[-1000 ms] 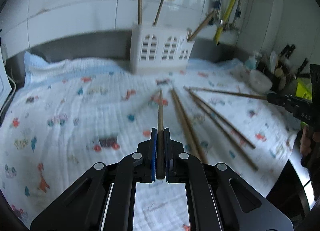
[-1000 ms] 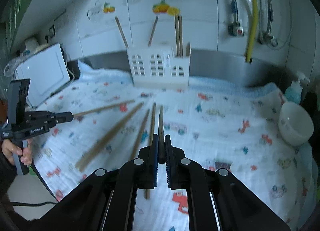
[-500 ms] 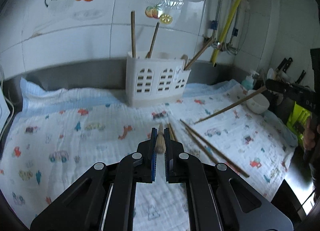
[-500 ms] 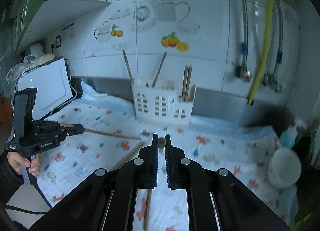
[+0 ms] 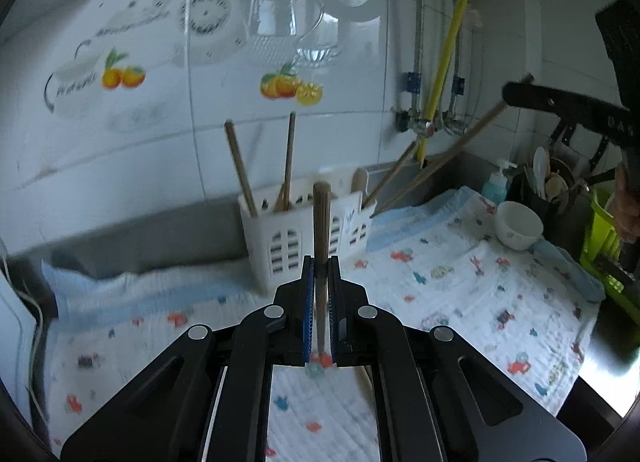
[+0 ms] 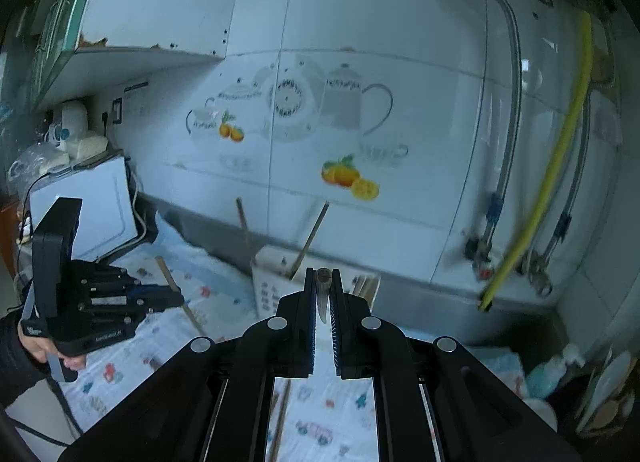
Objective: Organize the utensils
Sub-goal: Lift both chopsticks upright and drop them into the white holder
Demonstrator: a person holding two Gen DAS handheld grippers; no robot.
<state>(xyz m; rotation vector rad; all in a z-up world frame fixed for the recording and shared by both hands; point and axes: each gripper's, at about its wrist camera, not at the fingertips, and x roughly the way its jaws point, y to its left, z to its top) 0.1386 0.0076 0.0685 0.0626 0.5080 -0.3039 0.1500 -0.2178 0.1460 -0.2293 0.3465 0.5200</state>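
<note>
White wall tiles (image 5: 280, 22) printed with teapots and oranges back a tabletop (image 5: 460, 294) covered by a cartoon-patterned cloth, where a white slotted utensil holder (image 5: 288, 238) stands at the rear edge against the steel backsplash. Several wooden chopsticks lean upright in the holder (image 6: 266, 286), two tall ones (image 5: 240, 174) at its left end and others angled out at its right. Left tongs (image 5: 321, 294) are clamped on a single wooden chopstick (image 5: 321, 214), held nearly vertical in front of the holder, its blunt end raised level with the rim. Right tongs (image 6: 322, 302) grip a second chopstick (image 6: 322, 282), seen end-on between the pads; in the left wrist view that stick (image 5: 448, 154) slants down from the right tongs (image 5: 520, 96) toward the holder's right end. A white bowl (image 5: 518, 224) sits near the tabletop's right edge beside a soap bottle (image 5: 496, 184), and at least one loose chopstick (image 6: 280, 422) lies on the cloth below the right tongs. A white appliance (image 6: 80, 214) stands at the far left
</note>
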